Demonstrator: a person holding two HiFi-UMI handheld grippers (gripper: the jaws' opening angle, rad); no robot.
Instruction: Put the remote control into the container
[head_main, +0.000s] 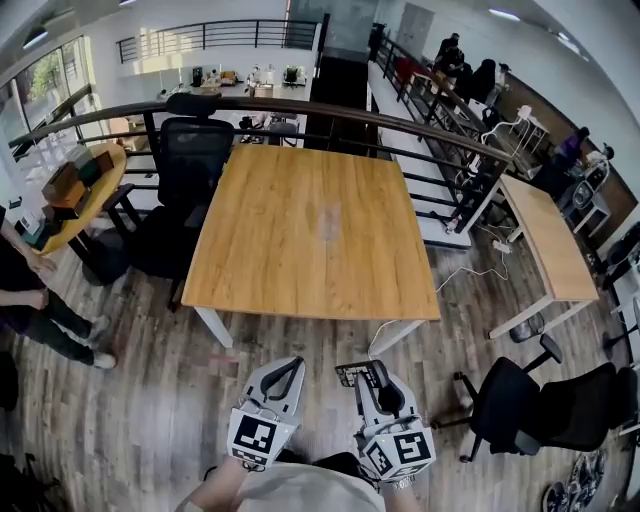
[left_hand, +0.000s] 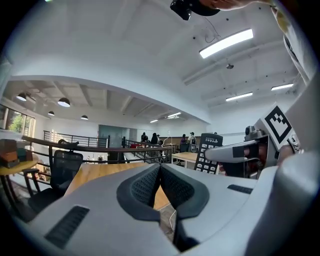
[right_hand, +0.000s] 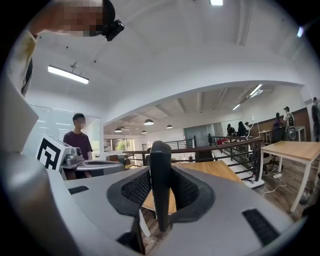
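My right gripper is shut on the remote control, a slim black handset. In the right gripper view the remote control stands edge-on between the pads, rising above the jaws of the right gripper. The left gripper view shows the button face of the remote control held upright in the right gripper. My left gripper is beside it, shut with nothing in it; the pads of the left gripper meet. Both hover over the floor, short of the wooden table. I see no container.
The wooden table's top is bare. A black office chair stands at its far left corner, another chair on the floor at right. A second table lies to the right, a railing behind. A person stands at left.
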